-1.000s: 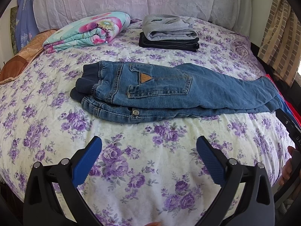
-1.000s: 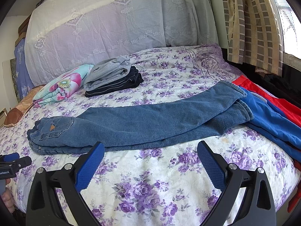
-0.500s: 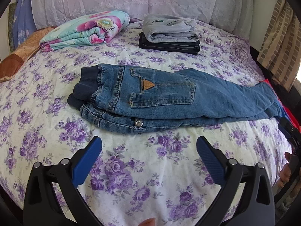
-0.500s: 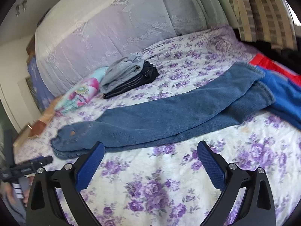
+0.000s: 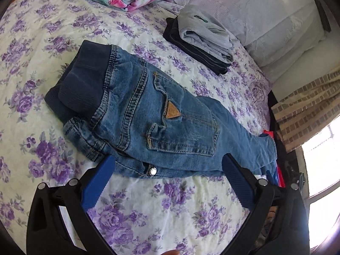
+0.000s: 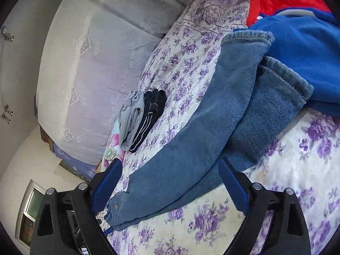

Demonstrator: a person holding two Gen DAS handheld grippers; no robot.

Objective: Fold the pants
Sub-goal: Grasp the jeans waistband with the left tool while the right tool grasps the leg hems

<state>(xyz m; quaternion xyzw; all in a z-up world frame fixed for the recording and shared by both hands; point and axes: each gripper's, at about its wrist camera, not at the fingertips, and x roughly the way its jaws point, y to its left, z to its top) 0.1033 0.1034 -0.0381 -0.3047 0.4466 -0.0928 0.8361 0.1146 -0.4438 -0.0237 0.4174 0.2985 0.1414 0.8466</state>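
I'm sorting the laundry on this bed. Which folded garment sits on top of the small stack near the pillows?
The grey garment lies on top; the black garment sits beneath it, only its edges showing. The jeans lie apart, nearer the camera.

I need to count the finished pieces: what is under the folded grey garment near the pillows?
Under the grey garment lies a folded black garment, its edges showing. Anything beneath that, besides the floral bedspread, is covered.

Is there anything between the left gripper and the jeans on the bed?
Nothing visible. The left gripper is open at the near edge of the jeans, with only the floral bedspread below it.
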